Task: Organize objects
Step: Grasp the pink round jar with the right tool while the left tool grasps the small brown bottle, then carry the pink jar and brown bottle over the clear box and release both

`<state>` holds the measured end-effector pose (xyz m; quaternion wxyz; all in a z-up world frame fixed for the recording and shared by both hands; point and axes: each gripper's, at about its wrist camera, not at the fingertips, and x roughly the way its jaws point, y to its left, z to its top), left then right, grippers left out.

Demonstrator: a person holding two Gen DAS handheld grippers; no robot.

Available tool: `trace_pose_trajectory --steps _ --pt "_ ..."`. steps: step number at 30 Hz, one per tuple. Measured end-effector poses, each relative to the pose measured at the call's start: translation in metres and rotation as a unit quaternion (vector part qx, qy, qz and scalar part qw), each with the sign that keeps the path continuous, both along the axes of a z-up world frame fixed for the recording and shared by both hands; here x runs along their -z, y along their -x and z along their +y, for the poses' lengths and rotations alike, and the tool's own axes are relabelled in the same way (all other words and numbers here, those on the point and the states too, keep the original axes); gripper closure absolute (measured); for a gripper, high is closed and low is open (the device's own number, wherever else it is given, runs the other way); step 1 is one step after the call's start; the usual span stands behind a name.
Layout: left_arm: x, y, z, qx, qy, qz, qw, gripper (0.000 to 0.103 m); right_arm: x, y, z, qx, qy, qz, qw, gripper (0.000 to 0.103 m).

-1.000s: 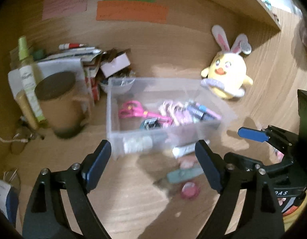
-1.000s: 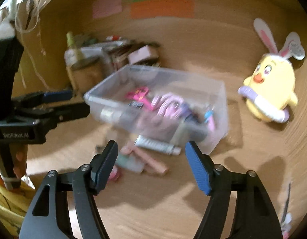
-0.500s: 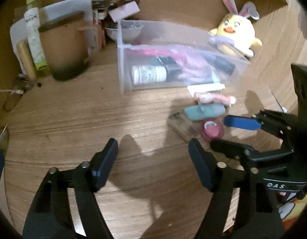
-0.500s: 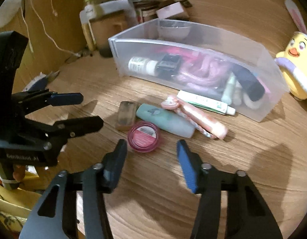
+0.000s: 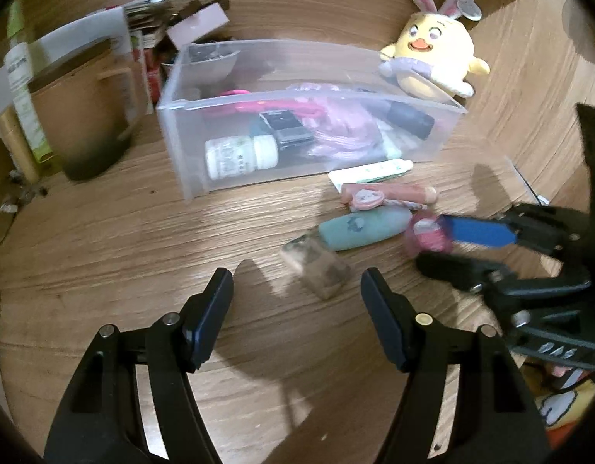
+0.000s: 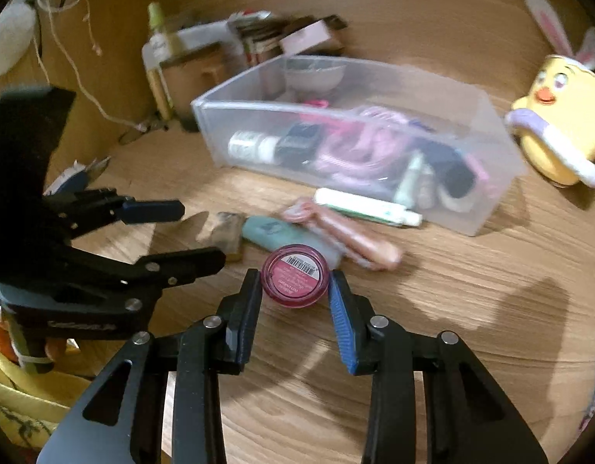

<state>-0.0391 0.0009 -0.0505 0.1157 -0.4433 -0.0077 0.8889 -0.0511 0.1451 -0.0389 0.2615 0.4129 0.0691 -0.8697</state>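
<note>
A clear plastic bin [image 5: 227, 178] [image 6: 486, 208] holding several small items stands on the wooden desk. In front of it lie a white tube [image 6: 367, 207], a pink tube [image 6: 359, 239], a teal bottle [image 5: 363, 228] [image 6: 274, 232], a brownish block [image 5: 316, 266] [image 6: 224, 232] and a round pink jar [image 6: 295, 280] [image 5: 428, 236]. My right gripper [image 6: 295, 290] straddles the pink jar, jaws close on both sides, small gaps still showing. My left gripper [image 5: 297, 301] is open and empty, just in front of the brownish block.
A yellow bunny-eared plush [image 5: 432, 58] [image 6: 556, 127] sits right of the bin. A brown mug [image 5: 84, 123], a green bottle [image 6: 158, 50], papers and small boxes [image 5: 196, 23] crowd the back left. Small pliers [image 6: 84, 174] lie at the left.
Both grippers dropped and moved toward the loose items. My right gripper narrowed and came around the pink jar. My left gripper neared the brownish block.
</note>
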Motion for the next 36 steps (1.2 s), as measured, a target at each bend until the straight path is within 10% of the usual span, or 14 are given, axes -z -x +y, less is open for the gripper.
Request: trace_pose_trajectory --steps 10,20,28,32,36 --pt "0.002 0.012 0.009 0.001 0.003 -0.002 1.0000 0.077 -0.018 0.002 0.027 0.030 0.032 0.015 0.999 0.071" --pt "-0.003 0.011 0.006 -0.011 0.023 0.000 0.9997 0.079 -0.030 0.002 0.030 0.031 0.040 0.036 0.998 0.071" --pt "0.001 0.021 0.007 -0.020 0.028 -0.005 0.9994 0.053 -0.034 0.006 0.032 0.030 0.041 0.043 0.998 0.071" --pt "0.005 0.027 0.010 -0.021 0.046 0.005 0.9987 0.080 -0.036 0.011 0.034 0.033 0.044 0.044 0.998 0.071" --pt "0.000 0.026 0.003 -0.038 0.046 0.023 0.9980 0.080 -0.040 0.015 0.035 0.035 0.043 0.052 0.997 0.071"
